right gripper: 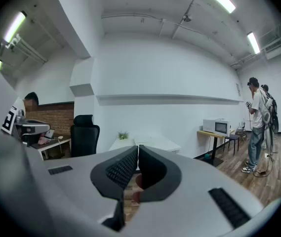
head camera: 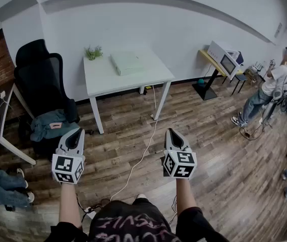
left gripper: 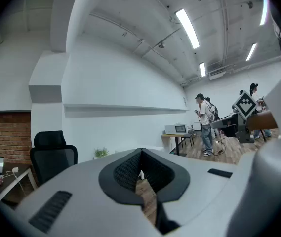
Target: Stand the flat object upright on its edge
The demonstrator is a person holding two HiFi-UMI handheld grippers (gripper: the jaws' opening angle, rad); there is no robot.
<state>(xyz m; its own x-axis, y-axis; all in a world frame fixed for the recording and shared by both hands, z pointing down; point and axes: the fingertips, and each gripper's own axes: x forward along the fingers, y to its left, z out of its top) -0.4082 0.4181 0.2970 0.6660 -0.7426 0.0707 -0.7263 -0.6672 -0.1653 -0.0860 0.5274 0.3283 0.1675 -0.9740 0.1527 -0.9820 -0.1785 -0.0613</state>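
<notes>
Right gripper (head camera: 171, 131) well apart from box (head camera: 126, 63)

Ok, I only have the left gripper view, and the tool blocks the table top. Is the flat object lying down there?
Observer: Yes. The head view shows the flat white box lying flat on the white table, right of the small plant.
Operator: Are the tools close to it?
Observer: No. The left tool and the right tool are over the wood floor, short of the table.
Operator: Is the right tool holding anything?
Observer: No. In the right gripper view its jaws are together with nothing between them.
</notes>
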